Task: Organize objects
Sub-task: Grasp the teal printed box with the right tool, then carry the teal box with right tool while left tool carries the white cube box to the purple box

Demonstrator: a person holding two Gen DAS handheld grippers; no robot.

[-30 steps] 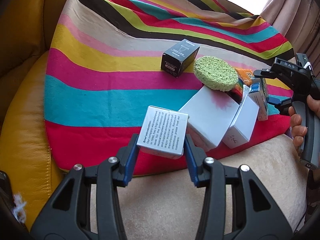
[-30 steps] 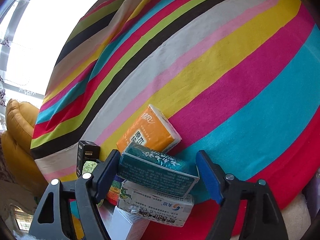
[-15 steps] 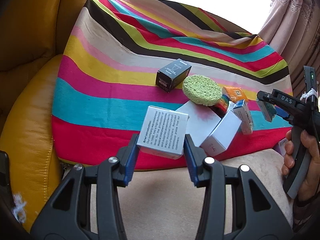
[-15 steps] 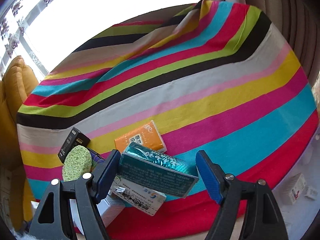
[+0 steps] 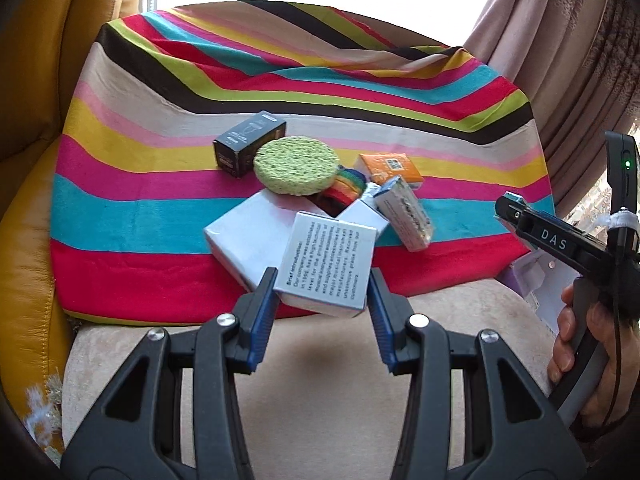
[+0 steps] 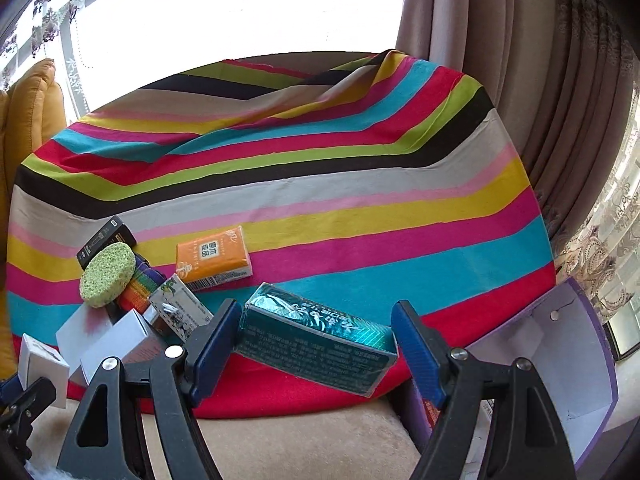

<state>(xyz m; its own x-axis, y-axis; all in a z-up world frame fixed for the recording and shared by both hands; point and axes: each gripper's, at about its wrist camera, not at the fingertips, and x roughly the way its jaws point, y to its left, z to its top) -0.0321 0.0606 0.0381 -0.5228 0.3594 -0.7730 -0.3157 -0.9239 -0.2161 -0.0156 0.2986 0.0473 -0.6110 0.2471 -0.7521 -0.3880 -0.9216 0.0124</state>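
Note:
My left gripper point(image 5: 322, 294) is shut on a white box with printed text point(image 5: 326, 264), held above the near edge of the striped cloth point(image 5: 160, 184). My right gripper point(image 6: 316, 340) is shut on a teal box point(image 6: 316, 346), held above the cloth's red edge; it also shows at the right of the left wrist view point(image 5: 552, 236). On the cloth lie a black box point(image 5: 248, 144), a round green sponge point(image 5: 296, 164), a rainbow strap point(image 5: 348, 186), an orange tissue pack point(image 5: 390, 166), a white-green box point(image 5: 408, 216) and white boxes point(image 5: 248, 236).
An open white box with purple edges point(image 6: 560, 372) stands at the right on the beige cushion point(image 5: 340, 380). A yellow leather sofa arm point(image 5: 28, 208) is at the left. Curtains point(image 6: 500, 40) hang at the back right.
Both grippers have pulled back and up from the pile with their boxes. The open purple-edged box has come into the right wrist view.

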